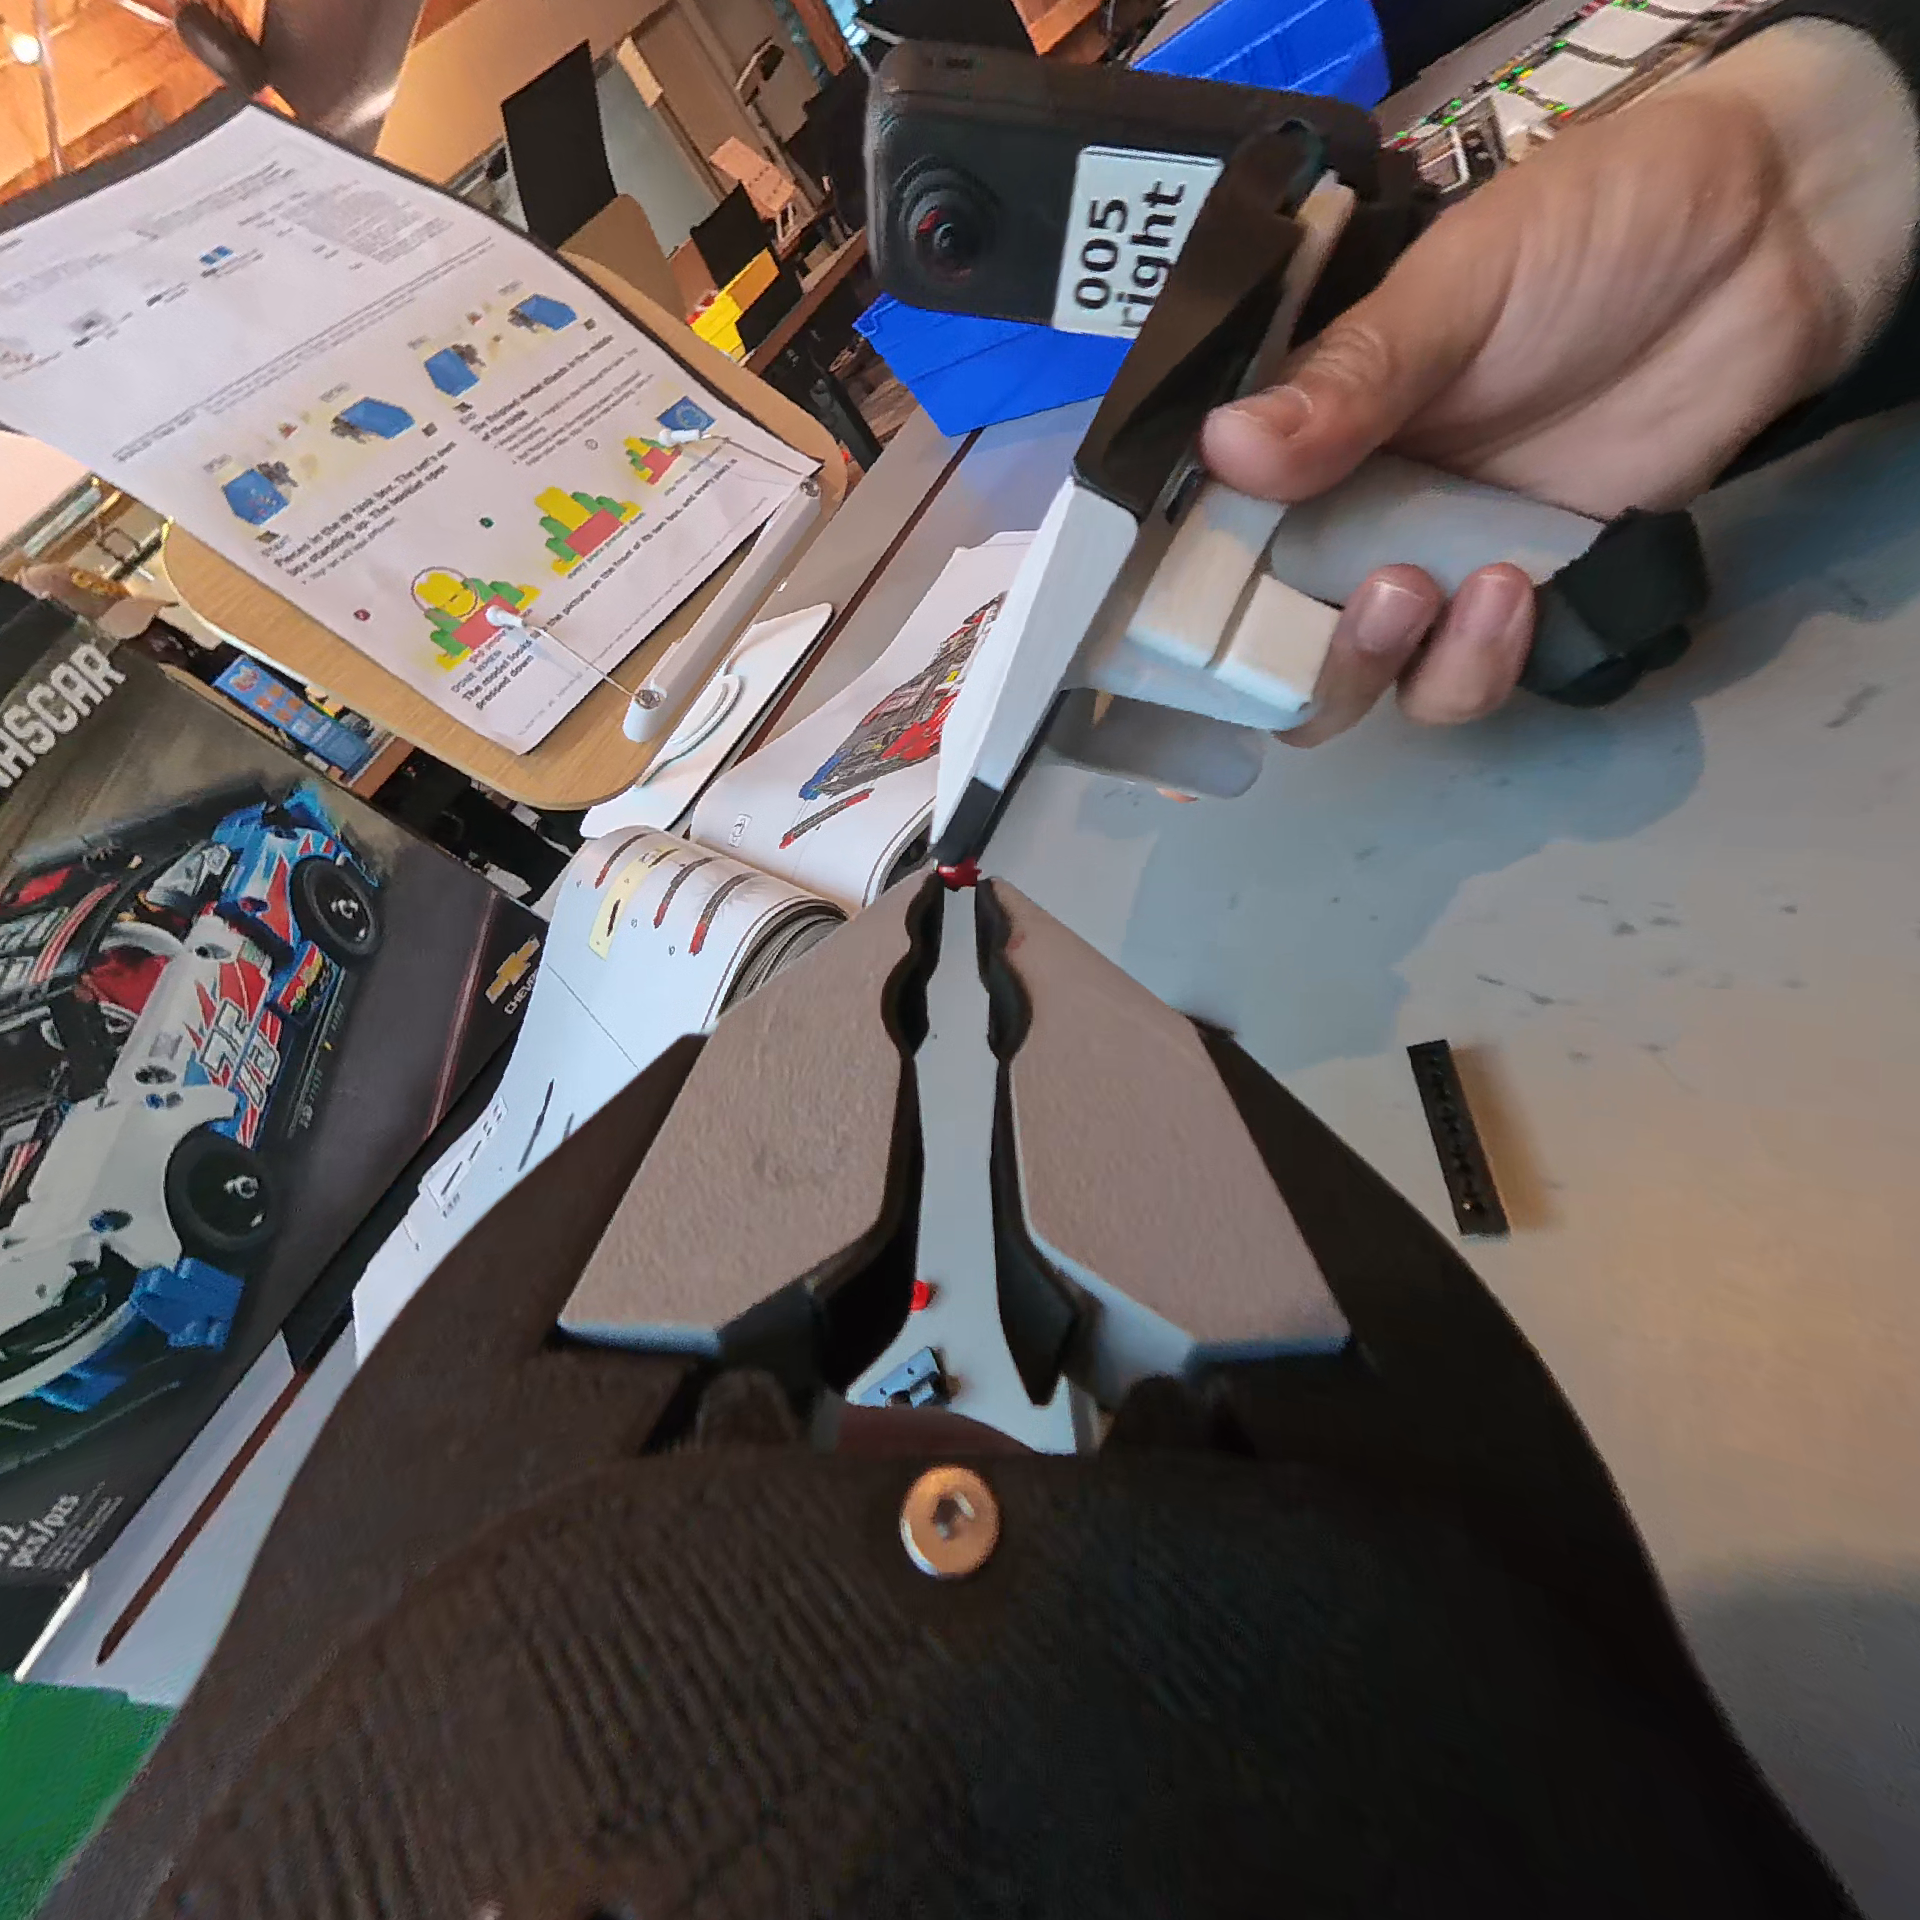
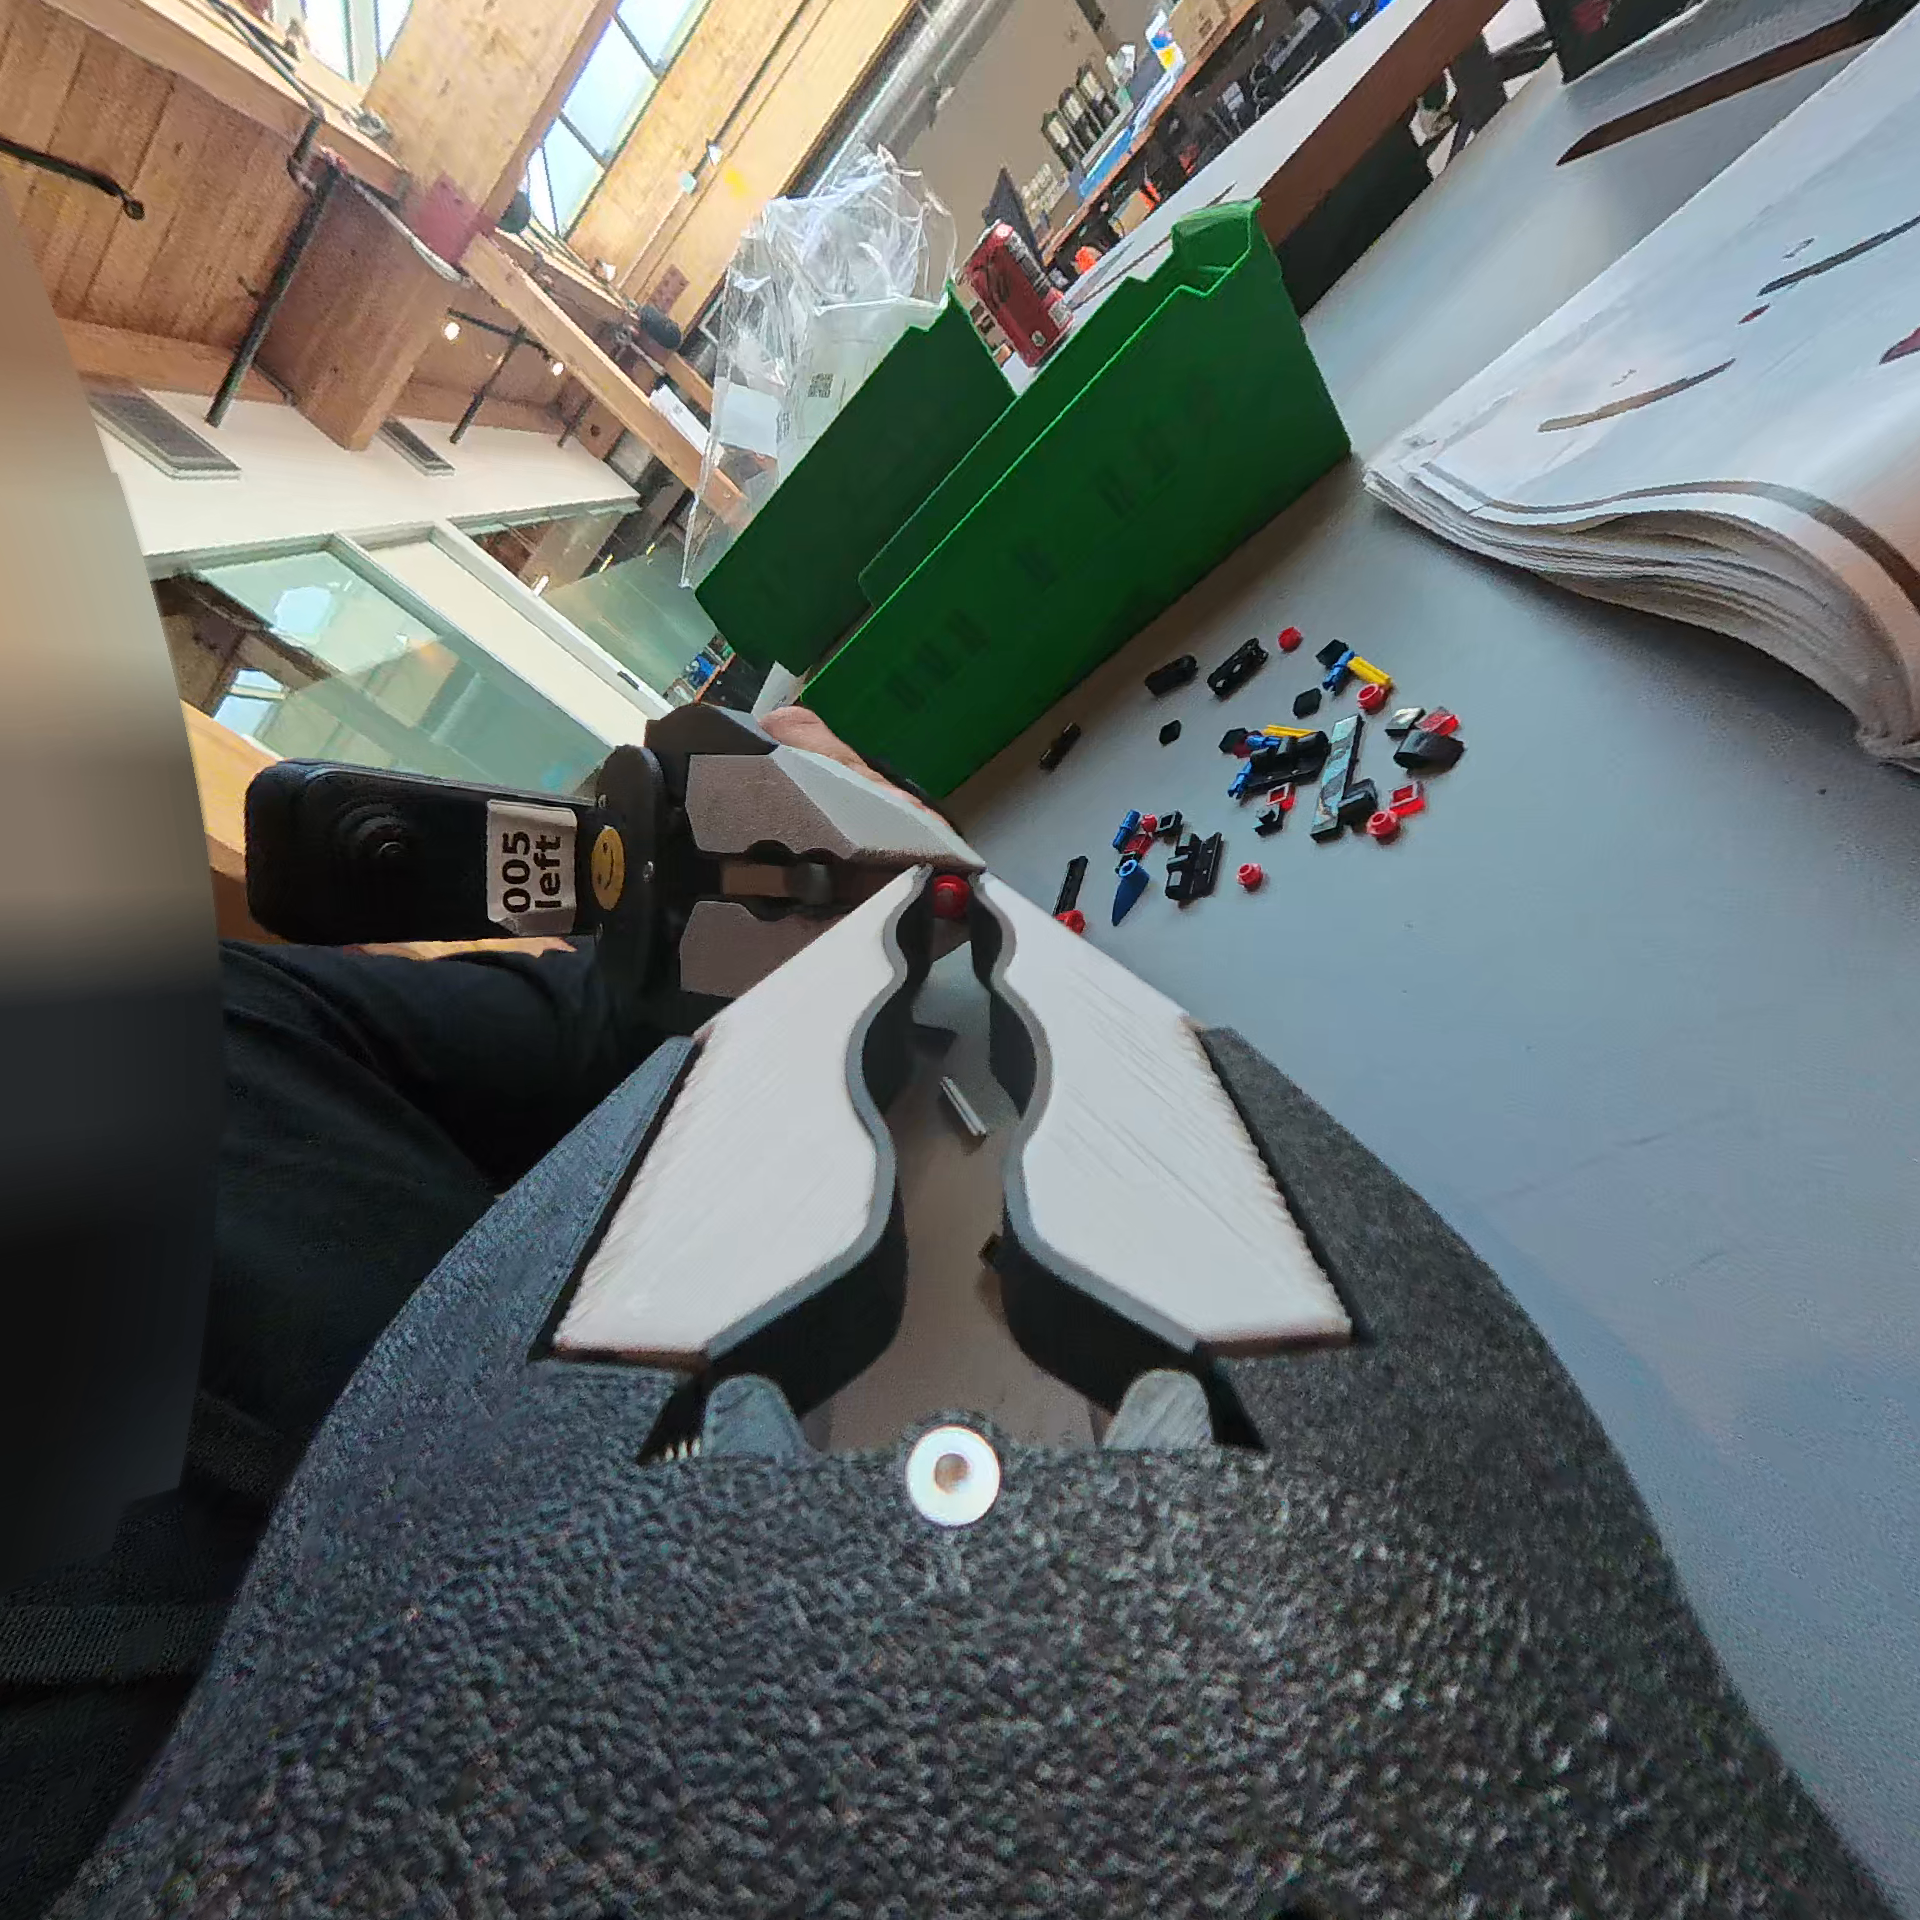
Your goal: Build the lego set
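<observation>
Small round red piece (image 2: 947,896) — seemingly a pin — pinched between both grippers' narrowed jaws, tips meeting.

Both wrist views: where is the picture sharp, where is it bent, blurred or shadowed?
Left wrist view: the wide lens bends the instruction sheet and the table edge; the hand casts a soft shadow on the table; the left tongs are sharp. Right wrist view: the loose lego pieces are sharp, the green bins look tilted, and a blurred patch covers the left edge.
</observation>
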`<state>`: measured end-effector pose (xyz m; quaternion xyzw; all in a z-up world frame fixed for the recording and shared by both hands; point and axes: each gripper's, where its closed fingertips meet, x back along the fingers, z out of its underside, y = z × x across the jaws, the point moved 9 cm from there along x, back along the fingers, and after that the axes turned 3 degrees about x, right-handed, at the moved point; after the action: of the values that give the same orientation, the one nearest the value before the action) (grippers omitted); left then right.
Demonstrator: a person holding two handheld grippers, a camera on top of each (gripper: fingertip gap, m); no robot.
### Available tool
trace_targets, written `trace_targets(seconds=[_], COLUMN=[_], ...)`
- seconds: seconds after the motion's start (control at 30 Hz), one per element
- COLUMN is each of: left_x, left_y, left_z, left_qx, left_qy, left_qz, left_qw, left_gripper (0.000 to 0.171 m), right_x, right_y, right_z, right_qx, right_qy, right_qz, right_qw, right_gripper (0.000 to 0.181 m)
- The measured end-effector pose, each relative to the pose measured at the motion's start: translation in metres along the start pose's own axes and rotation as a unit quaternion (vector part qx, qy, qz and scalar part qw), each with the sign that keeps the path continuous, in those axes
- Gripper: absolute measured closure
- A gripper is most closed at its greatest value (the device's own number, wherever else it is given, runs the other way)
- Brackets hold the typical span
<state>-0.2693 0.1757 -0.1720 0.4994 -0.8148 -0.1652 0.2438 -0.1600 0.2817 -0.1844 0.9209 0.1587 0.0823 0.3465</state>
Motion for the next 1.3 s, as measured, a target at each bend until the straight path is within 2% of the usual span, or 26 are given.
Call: trace_targets(seconds=[0.23,0.6,0.77,1.0,1.3], left_x=[-0.007,-0.01,-0.01,-0.01,-0.011], left_y=[0.001,0.003,0.011,0.024,0.019], left_z=[0.008,0.013,0.016,0.023,0.023], left_qx=[0.031,0.042,0.117,0.221,0.214], left_qy=[0.024,0.037,0.035,0.026,0.027], left_qz=[-0.012,-0.021,-0.002,0.03,0.047], left_qw=[0.999,0.998,0.992,0.974,0.975], left_gripper=[0.168,0.169,0.168,0.168,0.168], right_x=[-0.003,-0.002,0.001,-0.004,0.002], right_y=[-0.006,-0.014,-0.013,-0.001,-0.007], right_z=[0.003,0.004,0.0,0.001,-0.002], right_qx=[0.017,0.016,0.08,0.182,0.142], right_qy=[-0.01,-0.016,-0.011,0.008,-0.008], right_qz=[0.047,0.064,0.106,0.128,0.121], right_qw=[0.999,0.998,0.991,0.975,0.982], right_gripper=[0.177,0.181,0.18,0.177,0.181])
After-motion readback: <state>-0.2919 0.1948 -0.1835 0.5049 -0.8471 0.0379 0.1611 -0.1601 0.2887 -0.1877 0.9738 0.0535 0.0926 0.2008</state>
